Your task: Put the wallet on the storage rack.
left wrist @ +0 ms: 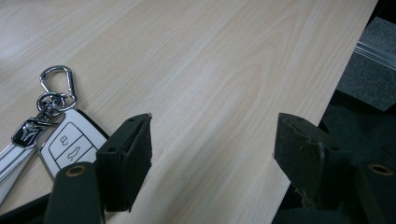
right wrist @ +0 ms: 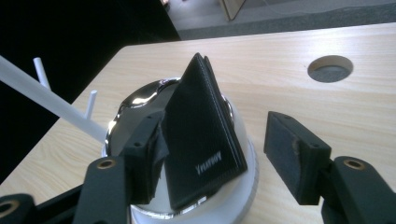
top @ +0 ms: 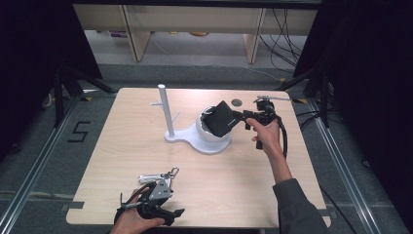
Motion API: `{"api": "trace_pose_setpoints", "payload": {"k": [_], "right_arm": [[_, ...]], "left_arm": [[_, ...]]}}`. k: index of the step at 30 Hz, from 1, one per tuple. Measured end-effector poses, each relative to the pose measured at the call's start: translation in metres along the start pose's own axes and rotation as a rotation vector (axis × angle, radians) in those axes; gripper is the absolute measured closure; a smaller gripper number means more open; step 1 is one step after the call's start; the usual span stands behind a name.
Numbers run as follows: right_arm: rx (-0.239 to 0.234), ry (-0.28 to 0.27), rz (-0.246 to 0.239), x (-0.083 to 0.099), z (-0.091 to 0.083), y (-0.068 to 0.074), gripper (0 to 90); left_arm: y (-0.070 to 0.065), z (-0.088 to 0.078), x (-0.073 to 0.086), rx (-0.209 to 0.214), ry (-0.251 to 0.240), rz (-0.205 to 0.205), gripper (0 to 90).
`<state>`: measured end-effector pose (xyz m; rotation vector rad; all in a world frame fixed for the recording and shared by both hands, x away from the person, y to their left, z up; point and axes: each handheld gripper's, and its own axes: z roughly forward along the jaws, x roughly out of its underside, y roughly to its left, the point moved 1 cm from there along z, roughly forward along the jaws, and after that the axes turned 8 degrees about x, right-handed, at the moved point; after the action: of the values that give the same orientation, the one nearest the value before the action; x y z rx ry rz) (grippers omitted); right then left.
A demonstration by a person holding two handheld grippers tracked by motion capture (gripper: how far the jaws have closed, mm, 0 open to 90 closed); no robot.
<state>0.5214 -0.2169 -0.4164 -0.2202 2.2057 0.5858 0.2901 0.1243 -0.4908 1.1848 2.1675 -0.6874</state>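
1. Spanning most of the high view: pale wooden bench [top: 204, 185], with a round hole [top: 236, 103] near its far edge.
2. Standing at mid-bench: white stand [top: 168, 117], an upright post with short pegs, joined at its base to a round white dish holder.
3. Sitting in that holder: shiny metal bowl [right wrist: 140, 100], rim showing behind the wallet.
4. Leaning tilted in the bowl: black wallet [right wrist: 201, 126], folded, one corner up, lower edge down inside the bowl, pale lettering on its face.
5. Reaching in from the right side of the bench: right gripper [top: 242, 117], held in a hand [top: 267, 130]. Fingers spread; one finger [right wrist: 147, 158] close against the wallet's face, the other well clear of it, so no pinch on the wallet.
6. Resting at the near edge of the bench: left gripper [left wrist: 212, 158], held in the other hand. Fingers spread wide, bare wood between them.
7. Lying just beside the left gripper: white car key fob [left wrist: 70, 147].
8. Linked to the fob: silver carabiner [left wrist: 58, 84], flat on the bench.
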Motion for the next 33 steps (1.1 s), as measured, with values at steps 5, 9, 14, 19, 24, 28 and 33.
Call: {"api": "trace_pose_setpoints", "payload": {"k": [5, 9, 14, 19, 24, 28, 33], "right_arm": [[-0.017, 0.014, -0.026, 0.015, -0.021, 0.002, 39.5], [-0.017, 0.033, -0.098, 0.029, -0.035, 0.005, 38.4], [-0.011, 0.052, -0.135, 0.046, -0.046, 0.013, 37.3], [-0.008, 0.074, -0.189, 0.064, -0.05, 0.022, 36.1], [-0.011, 0.1, -0.199, 0.082, -0.05, 0.031, 34.7], [0.004, 0.121, -0.234, 0.092, -0.049, 0.037, 33.6], [-0.007, 0.125, -0.265, 0.105, -0.05, 0.043, 33.8]], "left_arm": [[0.0, 0.0, 0.001, 0.002, -0.023, -0.015, 27.5], [0.002, -0.002, 0.002, -0.014, -0.005, -0.005, 27.6], [0.003, -0.004, 0.002, -0.018, -0.007, -0.01, 27.6], [0.005, -0.005, 0.003, -0.032, -0.003, -0.004, 27.6], [0.005, -0.006, 0.002, -0.03, -0.022, -0.014, 27.5], [0.007, -0.007, 0.001, -0.029, -0.022, -0.012, 27.4], [0.01, -0.008, 0.0, -0.038, -0.029, -0.026, 26.7]]}}
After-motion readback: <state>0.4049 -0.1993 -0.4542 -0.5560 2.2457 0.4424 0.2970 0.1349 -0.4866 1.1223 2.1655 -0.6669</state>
